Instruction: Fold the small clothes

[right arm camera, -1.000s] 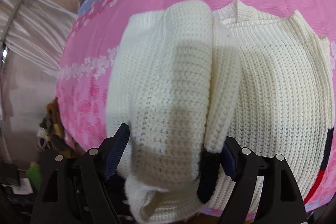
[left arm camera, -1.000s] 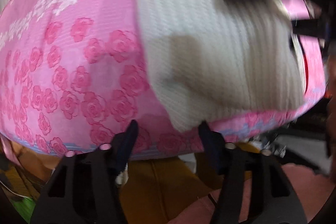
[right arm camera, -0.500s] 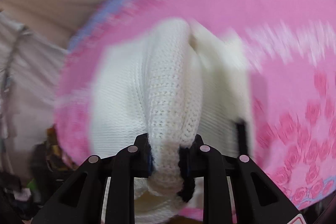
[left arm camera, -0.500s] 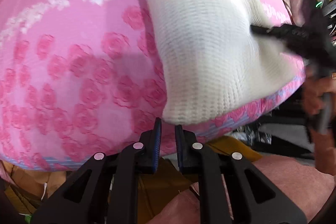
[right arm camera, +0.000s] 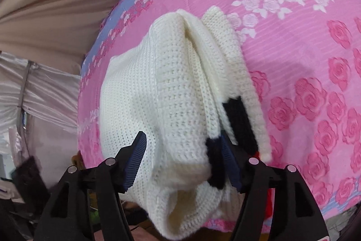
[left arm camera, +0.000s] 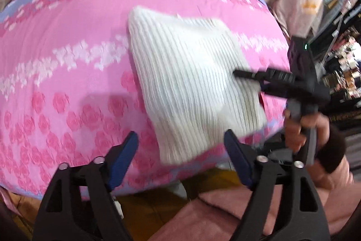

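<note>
Clearly the folded cream-white knitted sweater point(left arm camera: 191, 83) is soft, floppy, light — we'd pinch its thick folded edge; left gripper point(left arm camera: 180, 157) spread and empty, right gripper point(right arm camera: 183, 159), just reopened, loosely straddles the fold.

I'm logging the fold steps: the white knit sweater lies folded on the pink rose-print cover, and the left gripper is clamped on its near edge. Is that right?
Not quite. The left gripper is open and clear of the sweater, as the left wrist view shows; its jaws have just been opening with nothing between them. The sweater does lie folded on the pink rose-print cover.
</note>
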{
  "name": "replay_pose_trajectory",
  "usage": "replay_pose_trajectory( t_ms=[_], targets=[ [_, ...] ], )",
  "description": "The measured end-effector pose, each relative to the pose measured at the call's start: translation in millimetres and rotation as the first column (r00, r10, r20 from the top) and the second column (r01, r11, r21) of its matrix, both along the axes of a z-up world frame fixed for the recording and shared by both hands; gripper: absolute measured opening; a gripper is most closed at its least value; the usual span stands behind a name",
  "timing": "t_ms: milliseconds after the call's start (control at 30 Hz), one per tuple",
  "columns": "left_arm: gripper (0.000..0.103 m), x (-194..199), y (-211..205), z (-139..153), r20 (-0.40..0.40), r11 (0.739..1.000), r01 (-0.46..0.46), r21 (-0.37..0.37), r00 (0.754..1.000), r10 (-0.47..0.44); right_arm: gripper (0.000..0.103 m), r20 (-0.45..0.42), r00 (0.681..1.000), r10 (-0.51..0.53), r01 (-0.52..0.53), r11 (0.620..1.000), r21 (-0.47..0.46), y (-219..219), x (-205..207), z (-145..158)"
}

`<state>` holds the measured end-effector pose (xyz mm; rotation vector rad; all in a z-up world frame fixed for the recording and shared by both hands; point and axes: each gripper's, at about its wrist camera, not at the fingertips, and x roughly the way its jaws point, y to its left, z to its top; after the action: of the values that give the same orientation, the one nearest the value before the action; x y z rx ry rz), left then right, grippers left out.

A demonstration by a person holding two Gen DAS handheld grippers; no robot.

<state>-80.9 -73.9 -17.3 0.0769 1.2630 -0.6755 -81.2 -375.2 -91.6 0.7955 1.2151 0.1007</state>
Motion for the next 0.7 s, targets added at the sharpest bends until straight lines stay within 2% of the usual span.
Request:
replay_pose_trajectory(
  t_ms=[33,67,100,167,233,300,333,367,400,433,467,533,600,667,700],
  targets=[
    [0.078,5.8,-3.5,1.5,0.007,1.000,-0.013,0.007,1.000,0.013,0.019,0.001,1.000,0.008,-0.008,1.000,-0.025,6.3,4.1,2.7],
    [0.078,14.1,-8.4,2.4,0.013,0.999,-0.034,0.027,0.999,0.034,0.019,0.028,1.000,0.005,-0.004,1.000,-0.023,6.7,5.9,10.8],
    [0.078,18.9,-12.7,2.5,0.022,0.998,-0.053,0.043,0.998,0.052,0.019,0.107,0.994,-0.018,0.019,1.000,-0.007,4.3,2.1,30.2],
    [0.078,21.8,-20.7,0.3,0.058,0.994,-0.079,0.072,0.995,0.075,0.019,0.212,0.976,-0.044,0.046,0.999,-0.005,-4.2,-11.7,61.8],
    [0.078,21.2,-30.8,-6.2,0.087,0.990,-0.083,0.117,0.993,0.073,0.019,0.227,0.973,-0.047,0.060,0.997,-0.054,-13.4,-21.8,71.5],
    [0.078,20.9,-36.7,-13.0,0.094,0.986,-0.075,0.151,0.994,0.061,0.020,0.146,0.989,-0.032,0.050,0.991,-0.124,-20.7,-22.7,48.1],
    [0.078,21.2,-42.5,-18.3,0.093,0.984,-0.068,0.167,0.994,0.053,0.020,0.053,0.998,-0.018,0.026,0.988,-0.153,-24.2,-21.2,18.3],
    [0.078,19.5,-47.5,-24.2,0.090,0.980,-0.063,0.188,0.995,0.046,0.023,0.000,1.000,-0.019,0.019,0.988,-0.156,-29.0,-23.7,0.3],
    [0.078,18.9,-50.2,-28.9,0.085,0.977,-0.060,0.206,0.995,0.043,0.023,0.002,0.999,-0.043,0.043,0.992,-0.121,-32.6,-28.4,-12.8],
    [0.078,18.9,-52.1,-33.9,0.081,0.972,-0.059,0.226,0.996,0.042,0.024,0.024,0.998,-0.065,0.066,0.993,-0.093,-35.2,-31.9,-10.5],
    [0.078,17.6,-52.0,-37.1,0.079,0.968,-0.062,0.245,0.996,0.044,0.031,0.038,0.996,-0.081,0.084,0.993,-0.084,-36.5,-34.7,-3.2],
    [0.078,17.4,-48.3,-39.1,0.073,0.965,-0.071,0.253,0.996,0.054,0.039,0.072,0.991,-0.108,0.117,0.986,-0.123,-36.4,-41.6,16.9],
    [0.078,16.6,-42.3,-39.2,0.056,0.964,-0.077,0.254,0.996,0.065,0.044,0.093,0.992,-0.083,0.097,0.983,-0.154,-31.4,-51.0,36.6],
    [0.078,12.2,-35.1,-36.1,0.026,0.973,-0.058,0.225,0.998,0.054,0.059,0.082,0.996,-0.043,0.056,0.985,-0.161,-24.9,-60.7,46.3],
    [0.078,8.5,-33.6,-34.4,0.015,0.977,-0.045,0.210,0.999,0.043,0.061,0.069,0.997,-0.021,0.031,0.988,-0.150,-21.1,-68.8,47.3]
  ],
)
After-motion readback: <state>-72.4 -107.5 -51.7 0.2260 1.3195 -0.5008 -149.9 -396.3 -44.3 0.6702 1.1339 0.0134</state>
